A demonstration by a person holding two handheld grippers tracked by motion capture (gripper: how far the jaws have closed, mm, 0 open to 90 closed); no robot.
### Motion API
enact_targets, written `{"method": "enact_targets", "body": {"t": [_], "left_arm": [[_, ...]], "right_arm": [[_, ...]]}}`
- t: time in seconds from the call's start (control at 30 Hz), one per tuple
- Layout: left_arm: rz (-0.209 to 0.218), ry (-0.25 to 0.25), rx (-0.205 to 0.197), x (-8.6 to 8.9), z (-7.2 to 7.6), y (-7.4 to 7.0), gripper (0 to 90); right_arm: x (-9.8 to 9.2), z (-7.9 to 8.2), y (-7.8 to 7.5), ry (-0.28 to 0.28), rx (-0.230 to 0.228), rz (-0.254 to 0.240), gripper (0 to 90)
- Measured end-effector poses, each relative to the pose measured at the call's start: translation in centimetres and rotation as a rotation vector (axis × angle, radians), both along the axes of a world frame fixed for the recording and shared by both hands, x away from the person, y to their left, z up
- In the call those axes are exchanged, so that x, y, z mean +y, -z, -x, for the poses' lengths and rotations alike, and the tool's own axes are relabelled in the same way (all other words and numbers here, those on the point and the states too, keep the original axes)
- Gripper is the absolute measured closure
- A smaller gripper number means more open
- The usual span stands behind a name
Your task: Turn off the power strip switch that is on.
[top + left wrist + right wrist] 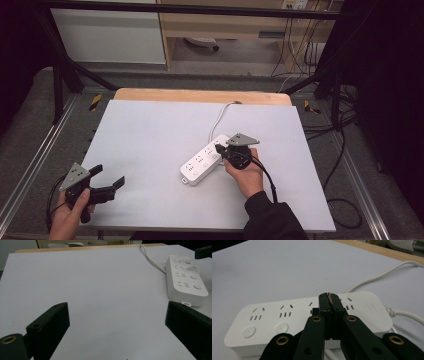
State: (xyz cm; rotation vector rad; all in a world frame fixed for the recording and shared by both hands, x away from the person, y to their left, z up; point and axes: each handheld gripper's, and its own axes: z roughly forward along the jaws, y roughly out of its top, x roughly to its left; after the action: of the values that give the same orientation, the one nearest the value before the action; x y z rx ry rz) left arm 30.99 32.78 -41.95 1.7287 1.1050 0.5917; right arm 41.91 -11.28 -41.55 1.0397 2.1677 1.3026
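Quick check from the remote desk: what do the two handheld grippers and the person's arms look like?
Both the left gripper and the right gripper are black, each topped by a grey three-cornered plate and trailing a black cable. The fingers are flat black bars with brass-coloured rivets. The right arm wears a black sleeve.

White power strip [204, 161] lies flat on the worktop [150, 140], right of centre, set diagonally with its far end toward the right. Four socket groups face up, each with a round button beside it. Its white cable [220, 119] leaves the far end and runs to the worktop's far edge.
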Motion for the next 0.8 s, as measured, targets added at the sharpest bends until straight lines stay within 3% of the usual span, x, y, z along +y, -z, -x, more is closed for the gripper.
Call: {"method": "enact_targets", "body": {"t": [0.8], "left_arm": [[0.0, -0.001, 0.0, 0.0, 0.0, 0.0, 5.3]], "right_arm": [[0.8, 0.3, 1.2, -0.02, 0.027, 0.014, 90.0]]}}
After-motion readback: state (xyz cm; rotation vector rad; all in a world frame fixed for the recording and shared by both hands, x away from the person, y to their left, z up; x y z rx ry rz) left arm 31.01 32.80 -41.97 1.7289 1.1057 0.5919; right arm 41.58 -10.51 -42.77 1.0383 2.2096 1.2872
